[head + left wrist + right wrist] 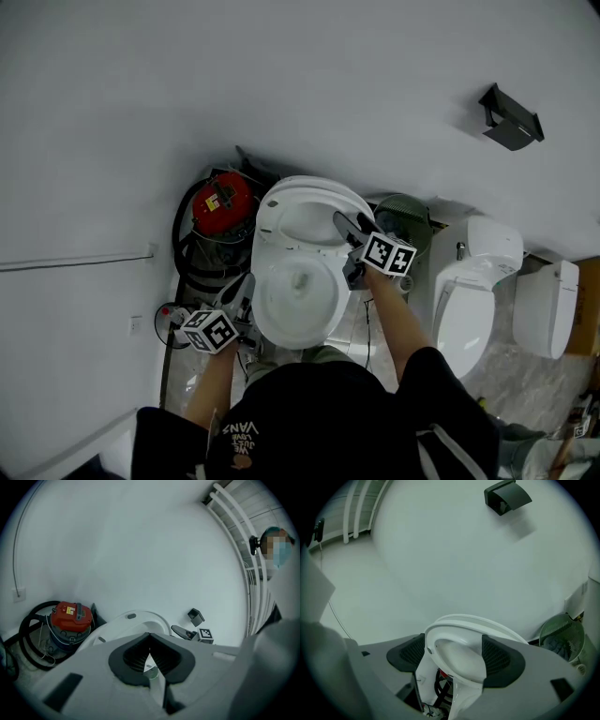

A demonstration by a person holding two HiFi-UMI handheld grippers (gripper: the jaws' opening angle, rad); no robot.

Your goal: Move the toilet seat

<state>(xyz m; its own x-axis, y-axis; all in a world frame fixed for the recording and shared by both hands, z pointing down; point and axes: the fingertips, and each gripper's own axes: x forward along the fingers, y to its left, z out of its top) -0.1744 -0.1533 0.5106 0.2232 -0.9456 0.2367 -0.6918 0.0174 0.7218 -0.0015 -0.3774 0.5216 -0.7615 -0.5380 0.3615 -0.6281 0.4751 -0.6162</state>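
White wall (281, 75) backs a bowl (298, 302); the seat (454, 637) stands tilted up at the bowl's rear. Right gripper (453, 656) grasps the seat's rim between both pads. Left gripper (149, 637), clenched and empty, hovers at the bowl's left edge. A red vacuum (222, 204) with a black hose (183, 253) crowds the bowl's left rear. A mesh bin (405, 217) and a second toilet (473, 300) stand to the bowl's right, leaving only a narrow strip of floor (361, 328) beside it.
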